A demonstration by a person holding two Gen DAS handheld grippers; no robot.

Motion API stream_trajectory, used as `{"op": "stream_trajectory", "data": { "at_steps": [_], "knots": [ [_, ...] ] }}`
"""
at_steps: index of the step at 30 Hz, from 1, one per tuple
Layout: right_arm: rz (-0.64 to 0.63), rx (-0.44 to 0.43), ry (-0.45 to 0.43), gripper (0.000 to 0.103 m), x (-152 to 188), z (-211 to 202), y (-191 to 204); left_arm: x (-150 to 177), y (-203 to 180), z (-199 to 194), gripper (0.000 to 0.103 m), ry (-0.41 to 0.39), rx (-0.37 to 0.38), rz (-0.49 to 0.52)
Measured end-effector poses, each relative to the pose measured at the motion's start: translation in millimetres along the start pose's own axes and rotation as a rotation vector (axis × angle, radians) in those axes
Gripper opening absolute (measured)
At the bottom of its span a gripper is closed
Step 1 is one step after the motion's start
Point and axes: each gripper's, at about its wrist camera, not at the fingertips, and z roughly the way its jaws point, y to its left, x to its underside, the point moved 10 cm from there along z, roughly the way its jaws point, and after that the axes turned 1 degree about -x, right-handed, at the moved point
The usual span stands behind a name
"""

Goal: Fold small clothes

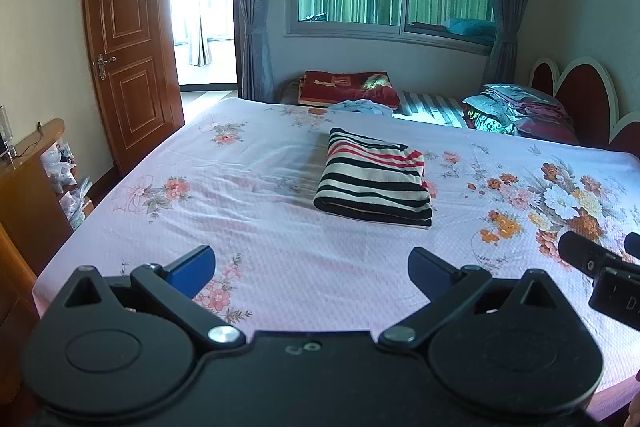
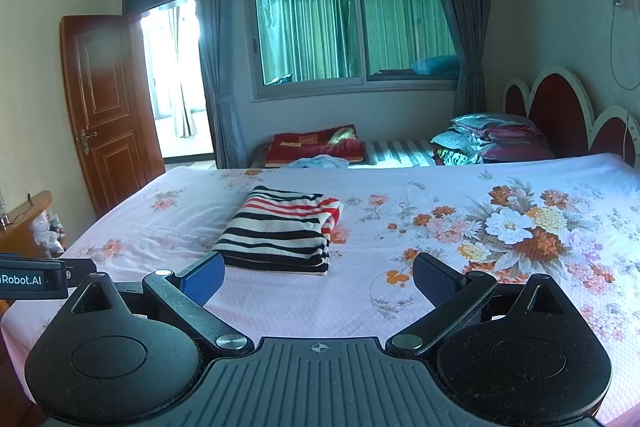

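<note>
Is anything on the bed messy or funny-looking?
Mostly tidy. The striped garment lies neatly folded on the floral bedsheet. Only a crumpled light blue cloth at the far edge looks unfolded and out of place.

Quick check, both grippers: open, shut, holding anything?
Left gripper: jaws open, holding nothing.
Right gripper: jaws open, holding nothing; the folded striped garment lies on the bed ahead.

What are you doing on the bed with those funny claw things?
A person holds a gripper in each hand and is folding small clothes on the flowered bed. The striped garment lies folded flat in a neat rectangle. Neither the left gripper nor the right gripper touches it: both hang near the bed's closer edge with jaws wide open. A rumpled light blue cloth waits at the far side.
</note>
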Motion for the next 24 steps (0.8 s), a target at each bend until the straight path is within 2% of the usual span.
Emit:
{"op": "stream_trajectory", "data": {
  "at_steps": [24],
  "knots": [
    [-0.003,-0.017,0.003,0.099,-0.3,3.3,-4.1,-0.2,-6.6,2.3,0.102,0.006,0.003,0.004]
  ]
}}
